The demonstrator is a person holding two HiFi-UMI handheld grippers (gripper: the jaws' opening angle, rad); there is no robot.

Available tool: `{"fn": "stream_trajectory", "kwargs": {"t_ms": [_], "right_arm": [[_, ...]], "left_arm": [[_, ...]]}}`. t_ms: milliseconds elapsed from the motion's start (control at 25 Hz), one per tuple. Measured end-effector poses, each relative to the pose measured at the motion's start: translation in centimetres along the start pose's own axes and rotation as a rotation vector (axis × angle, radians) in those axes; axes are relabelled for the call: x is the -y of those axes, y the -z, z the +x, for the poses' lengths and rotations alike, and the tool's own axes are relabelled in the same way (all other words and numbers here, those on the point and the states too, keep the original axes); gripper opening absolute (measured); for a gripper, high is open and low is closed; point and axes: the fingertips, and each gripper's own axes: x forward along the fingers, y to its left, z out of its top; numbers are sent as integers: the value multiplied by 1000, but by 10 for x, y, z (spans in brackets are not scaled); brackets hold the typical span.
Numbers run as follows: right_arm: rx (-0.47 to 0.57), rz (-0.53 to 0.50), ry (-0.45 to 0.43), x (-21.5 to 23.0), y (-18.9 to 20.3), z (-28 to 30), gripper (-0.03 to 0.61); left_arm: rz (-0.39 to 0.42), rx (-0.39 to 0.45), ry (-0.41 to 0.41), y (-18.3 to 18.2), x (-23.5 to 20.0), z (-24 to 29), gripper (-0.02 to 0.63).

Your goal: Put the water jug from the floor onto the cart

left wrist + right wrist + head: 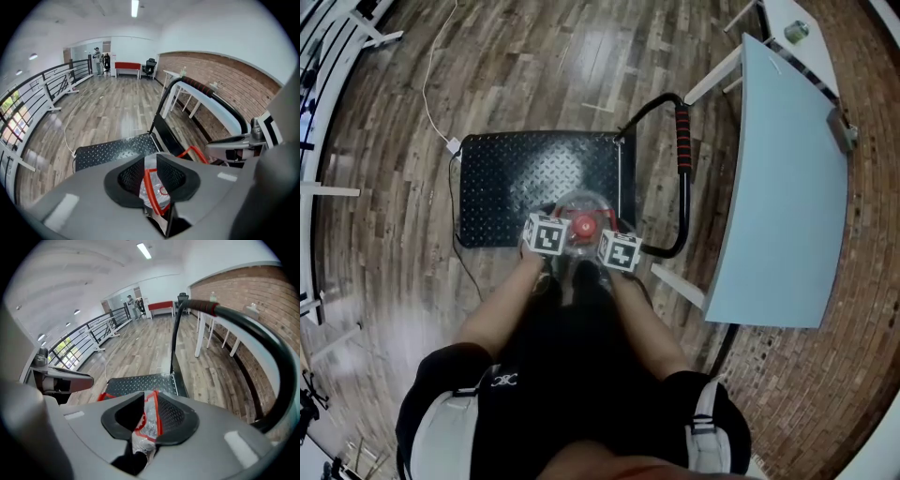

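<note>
**Kid:** What were your grippers doing?

**Me:** My left gripper [151,179] and my right gripper [149,416] both had their jaws apart. The red handle [148,185] sat in each gap, but I don't think the pads squeezed it.

**Kid:** Where was the water jug [578,208]?

**Me:** Right under both grippers. It looked like it stood on the near edge of the cart [525,183]. I think that is why my jaws were loose: the cart was holding it up. I used two grippers because a big jug is probably heavy.

**Kid:** How many things were there?

**Me:** Two grippers, one jug and one red cap [584,223]. Just past them was one cart, with one push bar [682,141] beyond my right gripper. Farther right stood one table [783,206]. Past my left gripper, one white cable [431,103] lay on the floor.
</note>
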Motion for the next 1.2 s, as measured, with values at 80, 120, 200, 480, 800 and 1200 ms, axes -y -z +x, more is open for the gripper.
{"fn": "stream_trajectory", "kwargs": {"t_ms": [80,120,200,480,800,1200], "right_arm": [[77,0,3,-4,-28,-13,54],[115,1,-1,-8,-42,-20,23],[177,-1,-24,-16,-65,-35,15],[369,-51,-98,-48,-144,-90,14],[542,-89,-143,-72,-217,-134,14],[643,-83,-179,-72,-254,-165,12]], "left_arm": [[4,57,2,-24,1,-11,69],[5,79,0,-35,2,-19,57],[-8,112,-4,-52,4,-36,22],[14,243,6,-118,14,-81,2],[10,381,12,-187,6,-131,2],[3,447,-5,-217,2,-150,2]]}}
